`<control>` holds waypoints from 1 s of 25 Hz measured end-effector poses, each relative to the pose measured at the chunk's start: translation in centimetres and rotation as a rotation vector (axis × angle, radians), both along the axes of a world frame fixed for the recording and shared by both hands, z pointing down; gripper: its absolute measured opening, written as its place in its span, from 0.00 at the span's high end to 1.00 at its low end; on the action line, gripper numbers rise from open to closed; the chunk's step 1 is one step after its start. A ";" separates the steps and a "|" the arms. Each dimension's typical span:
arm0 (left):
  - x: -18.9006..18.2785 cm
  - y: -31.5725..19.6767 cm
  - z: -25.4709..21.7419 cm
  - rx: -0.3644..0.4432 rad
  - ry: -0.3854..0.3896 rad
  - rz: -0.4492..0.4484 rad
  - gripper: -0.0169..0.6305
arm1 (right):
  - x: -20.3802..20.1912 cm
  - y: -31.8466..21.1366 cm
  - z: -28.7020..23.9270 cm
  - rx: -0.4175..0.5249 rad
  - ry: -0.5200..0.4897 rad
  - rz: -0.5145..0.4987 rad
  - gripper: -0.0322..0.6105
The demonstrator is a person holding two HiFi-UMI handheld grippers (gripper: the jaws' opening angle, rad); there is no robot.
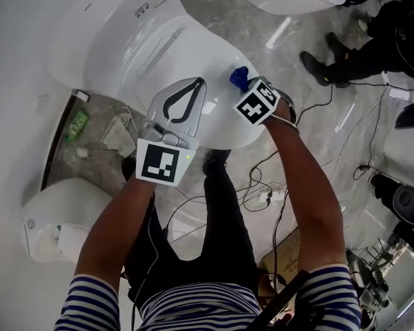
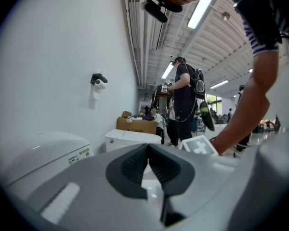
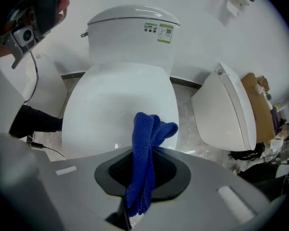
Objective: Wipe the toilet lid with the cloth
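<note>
R tongs (image 3: 145, 154) grip cloth (image 3: 148, 129) near lid (image 3: 111, 97), L tongs (image 2: 148, 147) closed

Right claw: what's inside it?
A folded blue cloth is clamped in the right claw, its end sticking out over the closed toilet lid. The pads cover the clamped part; contact with the lid cannot be told.

The cloth (image 3: 145, 160) is deep blue, the toilet lid (image 3: 118, 100) glossy white, the left gripper (image 2: 148, 146) and right gripper (image 3: 147, 150) grey with black pads (image 2: 134, 168) and black-and-white square markers (image 1: 159, 163), and the shirt (image 1: 193, 307) at the bottom navy-and-white striped.
</note>
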State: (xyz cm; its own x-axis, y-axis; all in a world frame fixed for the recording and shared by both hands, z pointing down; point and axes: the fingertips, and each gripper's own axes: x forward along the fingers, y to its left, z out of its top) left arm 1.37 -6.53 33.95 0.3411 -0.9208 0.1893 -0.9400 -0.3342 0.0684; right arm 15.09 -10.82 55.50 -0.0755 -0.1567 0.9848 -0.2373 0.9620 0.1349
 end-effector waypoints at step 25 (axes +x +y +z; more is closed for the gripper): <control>5.2 -6.7 1.6 -0.007 -0.036 -0.045 0.97 | 3.7 -6.0 3.6 -0.039 -0.025 -0.068 0.86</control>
